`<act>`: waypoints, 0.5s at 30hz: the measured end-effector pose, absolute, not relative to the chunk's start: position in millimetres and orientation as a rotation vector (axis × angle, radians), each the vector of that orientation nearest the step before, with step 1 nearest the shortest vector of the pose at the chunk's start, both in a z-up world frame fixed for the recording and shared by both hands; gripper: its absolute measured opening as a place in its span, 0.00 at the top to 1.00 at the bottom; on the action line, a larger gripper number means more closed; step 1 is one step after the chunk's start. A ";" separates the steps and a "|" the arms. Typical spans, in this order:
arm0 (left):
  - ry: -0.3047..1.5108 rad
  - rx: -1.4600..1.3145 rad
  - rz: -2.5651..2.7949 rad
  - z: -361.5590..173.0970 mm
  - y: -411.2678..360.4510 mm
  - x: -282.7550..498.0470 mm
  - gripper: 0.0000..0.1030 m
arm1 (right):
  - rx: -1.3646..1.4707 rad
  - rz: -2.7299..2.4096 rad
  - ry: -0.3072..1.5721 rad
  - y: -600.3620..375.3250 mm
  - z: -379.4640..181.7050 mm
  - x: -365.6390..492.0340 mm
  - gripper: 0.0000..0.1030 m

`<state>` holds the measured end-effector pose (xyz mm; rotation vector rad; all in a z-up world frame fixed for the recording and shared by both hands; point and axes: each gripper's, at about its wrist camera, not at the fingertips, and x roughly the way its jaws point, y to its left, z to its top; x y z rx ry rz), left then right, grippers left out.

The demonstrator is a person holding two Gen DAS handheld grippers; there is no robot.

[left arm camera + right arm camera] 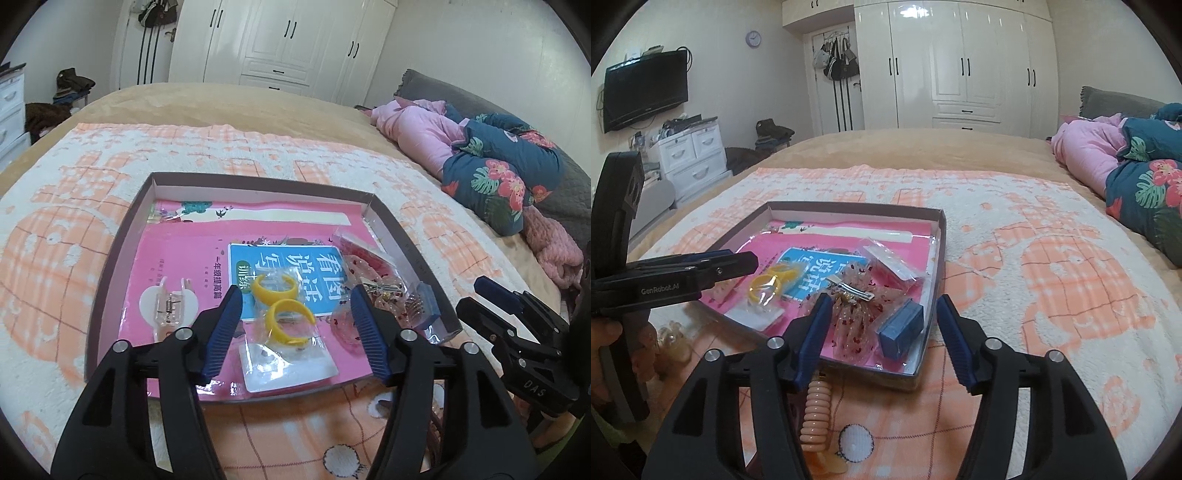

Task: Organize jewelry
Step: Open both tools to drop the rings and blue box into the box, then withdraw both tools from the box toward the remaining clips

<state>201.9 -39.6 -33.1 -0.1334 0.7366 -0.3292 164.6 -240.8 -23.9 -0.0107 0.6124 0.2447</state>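
Both claws released: left claw point(295, 328) above the yellow rings point(284, 302), right claw point(882, 339) above the bow clip point(855, 314). Lower squarely, clench only the packet edge inside the tray point(122, 236).

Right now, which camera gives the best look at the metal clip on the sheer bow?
The right wrist view: the metal clip lies in plain sight across the sheer bow, just beyond the right gripper. In the left wrist view the bow is partly hidden by a finger, its clip barely visible.
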 end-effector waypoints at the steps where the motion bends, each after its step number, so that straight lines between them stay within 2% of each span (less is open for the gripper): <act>1: 0.732 -0.134 -0.326 -31.2 -38.8 199.8 0.45 | -0.009 0.243 0.607 -241.5 -22.5 163.1 0.40; 3: 0.720 -0.138 -0.326 -26.2 -37.8 195.3 0.43 | -0.004 0.240 0.591 -243.5 -18.1 158.8 0.36; 11: 0.649 -0.159 -0.318 -2.5 -34.1 171.6 0.22 | 0.012 0.219 0.523 -248.2 0.4 141.0 0.20; 15: 0.613 -0.161 -0.303 8.2 -31.1 159.8 0.11 | 0.019 0.216 0.490 -251.0 9.3 132.5 0.16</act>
